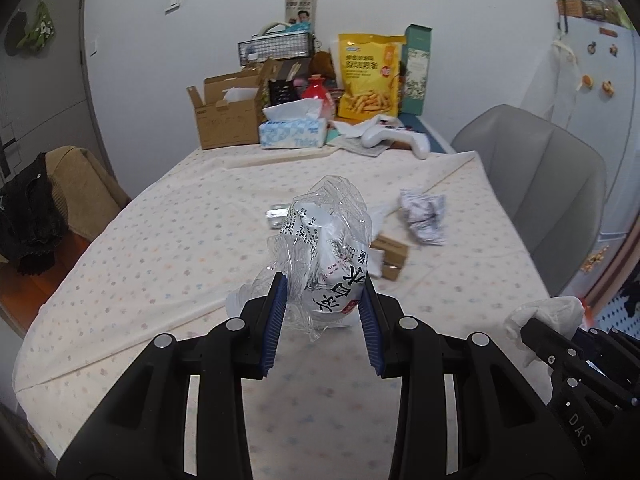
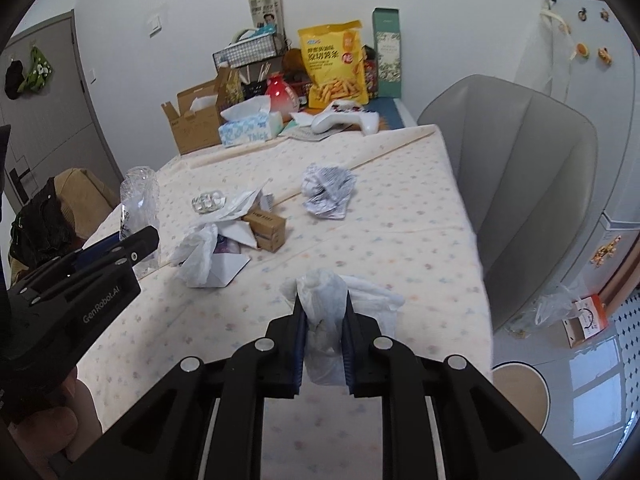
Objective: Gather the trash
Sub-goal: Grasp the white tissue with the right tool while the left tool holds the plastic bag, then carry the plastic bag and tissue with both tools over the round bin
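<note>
Two grips at once: my left gripper (image 1: 324, 312) has its jaws pinching a crushed clear plastic bottle (image 1: 326, 248) with a printed white label, the bottle lifted clear of the tabletop (image 1: 160, 240). My right gripper (image 2: 323, 332) has its jaws pressed together on a wad of thin white plastic bag (image 2: 325, 312), the rest of the bag trailing beside the jaws.

More trash lies on the flower-print cloth, placed here against the small brown carton (image 2: 267, 227) near the middle. A crumpled printed paper ball (image 2: 329, 191) sits beyond and to the right of the carton, apart from it. A foil blister pack (image 2: 208, 201) lies beyond and to the left of it. Torn white paper and another limp plastic bag (image 2: 198, 254) are heaped against the carton's left side, touching it.

Far beyond the carton, along the wall, stand an open cardboard box (image 2: 196, 120), a tissue box (image 2: 250, 128), a yellow snack bag (image 2: 335, 65) and a white game controller (image 2: 344, 121). To the carton's right, off the tabletop, is a grey chair (image 2: 520, 184).
</note>
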`<state>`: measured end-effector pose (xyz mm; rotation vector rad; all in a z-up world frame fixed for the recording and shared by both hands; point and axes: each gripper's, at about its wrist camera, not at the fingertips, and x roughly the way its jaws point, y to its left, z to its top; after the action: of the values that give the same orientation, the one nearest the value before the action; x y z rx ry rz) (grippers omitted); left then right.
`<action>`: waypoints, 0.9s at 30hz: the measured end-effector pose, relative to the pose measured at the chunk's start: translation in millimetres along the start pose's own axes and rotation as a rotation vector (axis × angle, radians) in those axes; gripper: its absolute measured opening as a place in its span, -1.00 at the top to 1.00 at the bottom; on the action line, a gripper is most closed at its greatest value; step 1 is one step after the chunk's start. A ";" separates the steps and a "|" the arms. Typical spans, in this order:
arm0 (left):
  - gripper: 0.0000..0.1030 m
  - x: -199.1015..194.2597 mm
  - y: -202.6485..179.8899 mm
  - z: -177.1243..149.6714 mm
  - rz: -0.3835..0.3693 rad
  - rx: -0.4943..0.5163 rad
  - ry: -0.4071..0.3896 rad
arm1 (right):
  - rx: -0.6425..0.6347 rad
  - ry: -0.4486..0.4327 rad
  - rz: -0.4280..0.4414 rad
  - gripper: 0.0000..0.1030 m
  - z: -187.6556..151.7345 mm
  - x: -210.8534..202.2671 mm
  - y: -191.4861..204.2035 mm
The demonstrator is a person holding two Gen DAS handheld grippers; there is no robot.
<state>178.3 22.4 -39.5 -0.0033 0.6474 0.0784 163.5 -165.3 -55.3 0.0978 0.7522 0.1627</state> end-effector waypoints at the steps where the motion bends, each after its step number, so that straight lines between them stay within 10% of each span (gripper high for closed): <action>1: 0.30 -3.6 -7.8 0.3 -0.012 0.007 -0.005 | 0.005 -0.007 -0.007 0.69 0.4 -5.2 -4.6; 27: 0.30 -34.3 -244.0 -21.7 -0.365 0.248 0.031 | 0.265 -0.078 -0.295 0.68 -47.6 -106.6 -212.3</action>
<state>156.0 -223.9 -41.4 0.1162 0.6749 -0.3542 77.9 -391.9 -49.4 0.2416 0.6986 -0.2219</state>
